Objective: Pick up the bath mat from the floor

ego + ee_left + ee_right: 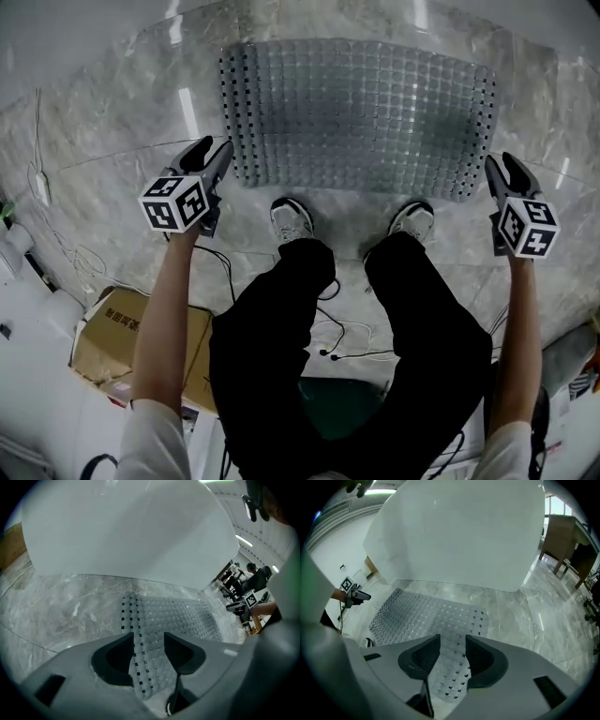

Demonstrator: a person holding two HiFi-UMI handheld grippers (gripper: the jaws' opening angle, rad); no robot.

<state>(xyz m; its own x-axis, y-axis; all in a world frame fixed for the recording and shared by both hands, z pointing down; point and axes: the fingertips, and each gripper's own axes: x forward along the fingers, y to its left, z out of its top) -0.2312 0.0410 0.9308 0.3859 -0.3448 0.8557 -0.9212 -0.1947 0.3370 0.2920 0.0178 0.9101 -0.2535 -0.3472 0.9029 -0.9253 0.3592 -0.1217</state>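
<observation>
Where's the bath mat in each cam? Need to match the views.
Head view: bath mat flat on the floor, upper centre, ahead of the shoes.
Left gripper view: centre to right, near corner between the open jaws.
Right gripper view: left of centre, near corner between the open jaws.
Shared landmark: the dark square holes along the mat's short edges.

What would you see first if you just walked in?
A big grey bath mat full of little squares lies on the marble floor, just ahead of the person's shoes. The left gripper and right gripper sit at its two near corners, fingers apart around the mat's edge.
</observation>
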